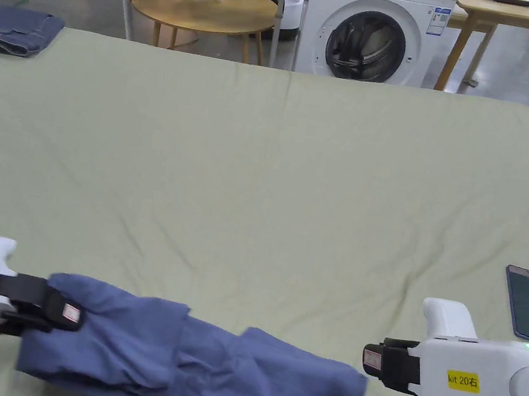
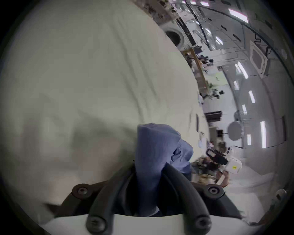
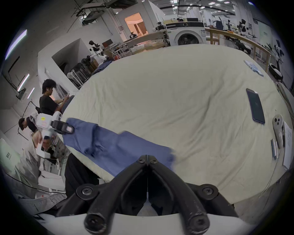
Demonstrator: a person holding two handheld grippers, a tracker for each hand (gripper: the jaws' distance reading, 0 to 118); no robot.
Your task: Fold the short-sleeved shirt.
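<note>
Evidently the fold is at an early stage: the blue shirt [image 1: 198,361] lies bunched in a long band at the near edge of the green sheet [image 1: 273,178]. The left gripper [image 1: 57,310] has its jaws clamped on the shirt's left end, cloth rising straight out between them. The right gripper [image 1: 375,360] has its jaws pressed together on nothing, just beside the shirt's other end; that edge is blurred, so contact is hard to rule out. Next, I judge, its jaws must part and take that end, ahead of them.
</note>
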